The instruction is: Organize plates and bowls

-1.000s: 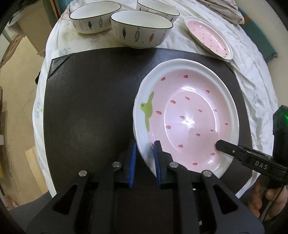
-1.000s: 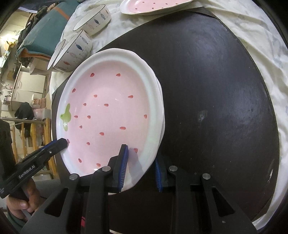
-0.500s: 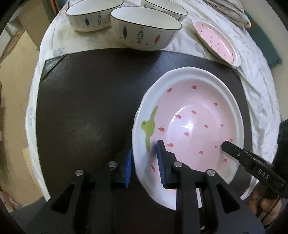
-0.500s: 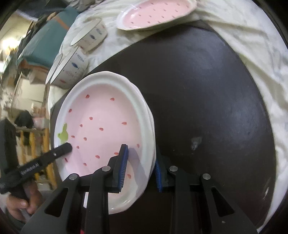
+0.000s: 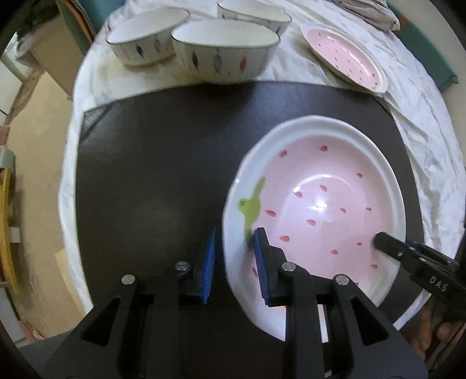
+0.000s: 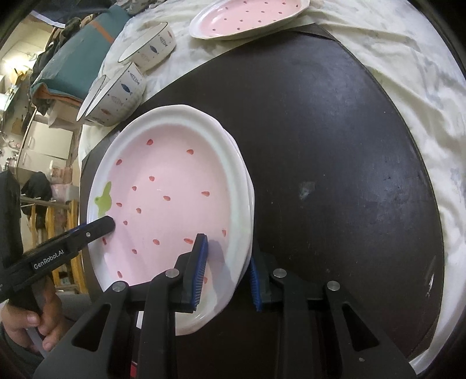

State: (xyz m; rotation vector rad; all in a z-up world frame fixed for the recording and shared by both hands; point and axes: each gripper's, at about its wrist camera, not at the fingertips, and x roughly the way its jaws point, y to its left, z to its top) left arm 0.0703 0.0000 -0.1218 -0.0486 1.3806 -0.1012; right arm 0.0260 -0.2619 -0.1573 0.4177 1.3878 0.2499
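Observation:
A stack of pink strawberry plates [image 5: 317, 204] lies on the dark mat [image 5: 151, 175]; it also shows in the right wrist view [image 6: 171, 198]. My left gripper [image 5: 234, 259] straddles the stack's left rim with its jaws apart, the pads not pressing it. My right gripper [image 6: 227, 271] straddles the right rim, its jaws also a little apart around the rim. A third strawberry plate [image 5: 343, 55] lies on the white cloth at the back right, also in the right wrist view [image 6: 250, 17]. Three fish-pattern bowls [image 5: 224, 52] stand at the back.
The white cloth [image 5: 422, 122] covers the round table around the mat [image 6: 335, 145]. A teal cushion [image 6: 78, 55] and folded cloth lie beyond the table. The floor drops away at the left edge.
Both grippers have widened their jaws on the plate stack's rims and drawn back slightly; the stack sits lower in both views, resting on the mat.

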